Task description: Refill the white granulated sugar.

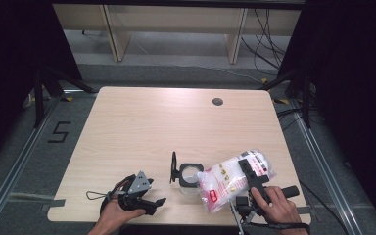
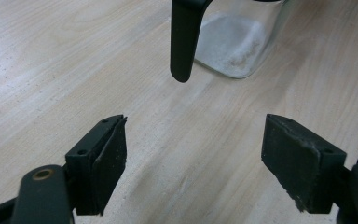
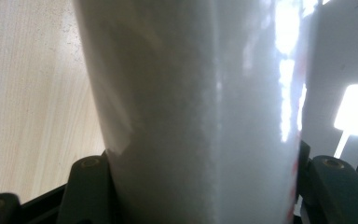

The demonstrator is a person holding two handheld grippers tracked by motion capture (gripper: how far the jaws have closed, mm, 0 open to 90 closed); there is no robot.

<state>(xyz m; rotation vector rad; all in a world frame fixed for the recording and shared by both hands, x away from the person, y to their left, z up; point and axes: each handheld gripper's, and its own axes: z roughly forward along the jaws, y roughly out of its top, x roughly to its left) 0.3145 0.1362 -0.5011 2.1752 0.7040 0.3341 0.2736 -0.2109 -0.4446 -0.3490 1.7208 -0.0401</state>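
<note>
Down at the near edge of the table [image 1: 127, 122], the left gripper [image 1: 152, 201] sits low in the person's left hand [image 1: 115, 213], and its fingers [image 2: 103, 158] stand spread wide with only bare wood between them — released, gripping nothing. They point toward the glass jar [image 1: 188, 180], and from the left gripper view the jar's clear base with a thin dusting of white powder [image 2: 235, 44] sits just ahead, a black handle-like bar [image 2: 184, 39] hanging down in front of it.

Over on the right, the right hand [image 1: 279, 208] holds the right gripper [image 1: 248, 171], and its fingers are clamped around a plastic bag of white powder [image 1: 232, 178] — the right gripper view has the pale, glossy bag [image 3: 200, 116] pressed between the two black fingers at either side. The bag is tilted, red print showing on its lower end, and that lower end comes right up beside the jar's open mouth.

The jar stands upright on the table between the two grippers, its black hinged lid [image 1: 174, 167] flipped up on edge at its left side.

Farther back, the table runs bare to a round cable hole [image 1: 218, 102] near the far edge. Beyond it, the grey floor, pale wooden furniture legs and loose cables.
</note>
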